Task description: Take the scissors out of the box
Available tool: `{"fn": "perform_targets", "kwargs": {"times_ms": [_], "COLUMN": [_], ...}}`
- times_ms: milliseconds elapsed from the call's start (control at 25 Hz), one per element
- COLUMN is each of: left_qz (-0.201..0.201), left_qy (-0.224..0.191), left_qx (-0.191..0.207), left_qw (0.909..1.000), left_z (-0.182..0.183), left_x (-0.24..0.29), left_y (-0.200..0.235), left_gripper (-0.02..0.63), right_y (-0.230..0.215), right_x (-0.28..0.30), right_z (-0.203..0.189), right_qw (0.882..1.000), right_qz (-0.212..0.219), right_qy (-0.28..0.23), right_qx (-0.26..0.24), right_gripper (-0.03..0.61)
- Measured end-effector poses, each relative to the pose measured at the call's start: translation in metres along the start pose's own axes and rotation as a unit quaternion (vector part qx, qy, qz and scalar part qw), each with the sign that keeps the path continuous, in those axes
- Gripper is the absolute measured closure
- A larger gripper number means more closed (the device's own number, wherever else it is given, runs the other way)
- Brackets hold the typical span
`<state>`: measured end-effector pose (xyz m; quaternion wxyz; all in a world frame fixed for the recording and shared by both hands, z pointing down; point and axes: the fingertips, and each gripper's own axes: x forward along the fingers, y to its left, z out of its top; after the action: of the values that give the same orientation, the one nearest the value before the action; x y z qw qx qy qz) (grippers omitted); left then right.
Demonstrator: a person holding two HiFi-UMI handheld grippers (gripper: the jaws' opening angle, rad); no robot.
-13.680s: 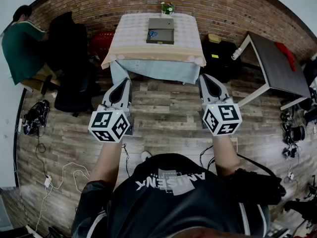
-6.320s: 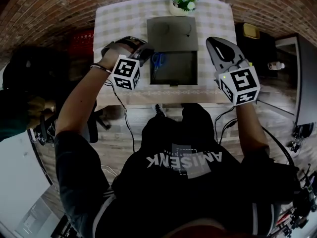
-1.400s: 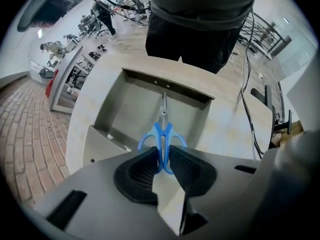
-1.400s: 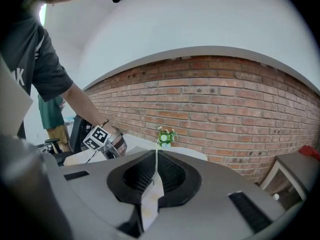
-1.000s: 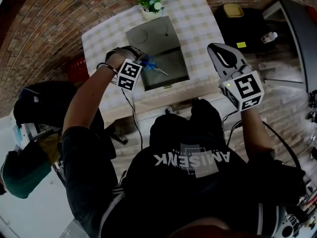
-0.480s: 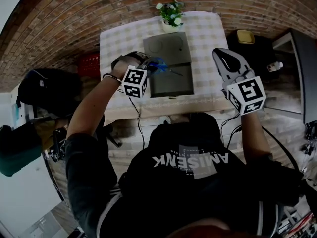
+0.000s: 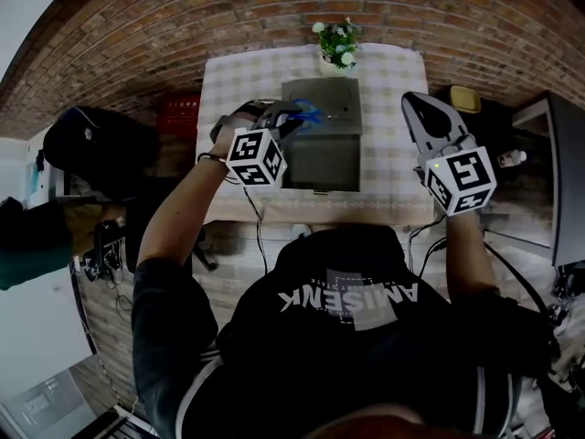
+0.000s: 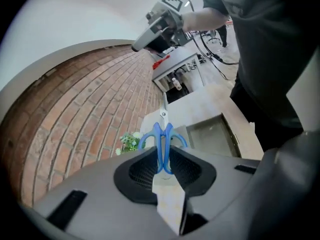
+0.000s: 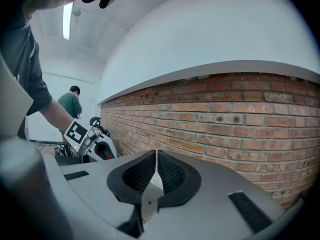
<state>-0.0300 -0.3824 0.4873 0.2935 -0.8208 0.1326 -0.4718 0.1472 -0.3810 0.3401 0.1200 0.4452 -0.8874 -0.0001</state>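
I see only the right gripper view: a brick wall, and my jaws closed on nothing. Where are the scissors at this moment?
Observer: The left hand-held gripper holds the scissors by the blue handles, blades pointing away from it.
Operator: Are they out of the box?
Observer: Yes, they hang in the air, and the open box looks empty.
Operator: What stands behind the box?
Observer: A small pot of flowers, on the checked table.

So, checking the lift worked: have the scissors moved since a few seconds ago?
Yes. The scissors lay inside the box; now the left gripper holds them lifted out, over its open lid.
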Motion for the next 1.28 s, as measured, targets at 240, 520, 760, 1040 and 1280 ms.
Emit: {"fn": "perform_targets", "kwargs": {"times_ms": [240, 520, 760, 1040, 1280], "left_qz": [0.064, 0.141, 0.203, 0.284, 0.36], "left_qy": [-0.017, -0.064, -0.089, -0.152, -0.168], "left_qx": [-0.102, -0.286, -0.334, -0.45, -0.502], "left_qw": [0.9926, 0.9456, 0.9162, 0.833, 0.7684], "left_z": [0.005, -0.004, -0.004, -0.017, -0.03], "left_x": [-0.025, -0.064, -0.105, -0.158, -0.196], "left_y": [0.025, 0.054, 0.081, 0.101, 0.101], "left_gripper": [0.525, 0.525, 0.525, 0.525, 0.525], "right_y": [-0.003, 0.003, 0.013, 0.029, 0.037], "right_x": [0.012, 0.025, 0.034, 0.042, 0.048], "right_z": [0.014, 0.029, 0.041, 0.055, 0.068], "right_qw": [1.0, 0.999, 0.999, 0.999, 0.999], "right_qz": [0.015, 0.031, 0.03, 0.027, 0.009], "right_qy": [-0.013, -0.023, -0.031, -0.038, -0.038], "right_qx": [-0.005, -0.008, -0.01, -0.007, -0.005], "right_gripper": [0.535, 0.535, 0.535, 0.535, 0.537]}}
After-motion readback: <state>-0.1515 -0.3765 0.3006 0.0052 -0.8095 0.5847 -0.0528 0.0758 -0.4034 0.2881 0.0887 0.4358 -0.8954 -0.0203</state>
